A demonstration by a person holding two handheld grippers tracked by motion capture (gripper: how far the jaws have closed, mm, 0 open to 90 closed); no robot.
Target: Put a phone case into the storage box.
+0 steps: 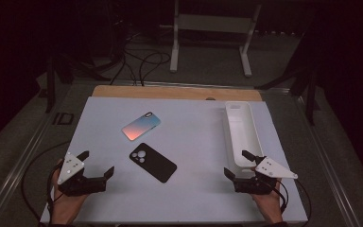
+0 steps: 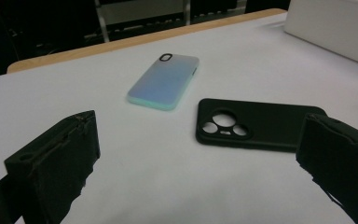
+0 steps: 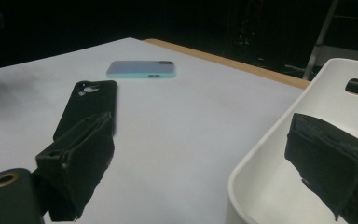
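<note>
Two phone cases lie on the white mat. A pink-to-blue case rests back side up near the middle. Just nearer lies a black case with round camera holes. My left gripper is open at the front left, its jaws facing the black case with nothing between them. My right gripper is open at the front right, one jaw over the near end of a white tray; nothing is held.
The long white tray runs along the mat's right side and looks empty; its wall shows as a white box in the left gripper view. A wooden table edge borders the back. Cables and a stand's legs sit on the dark floor beyond.
</note>
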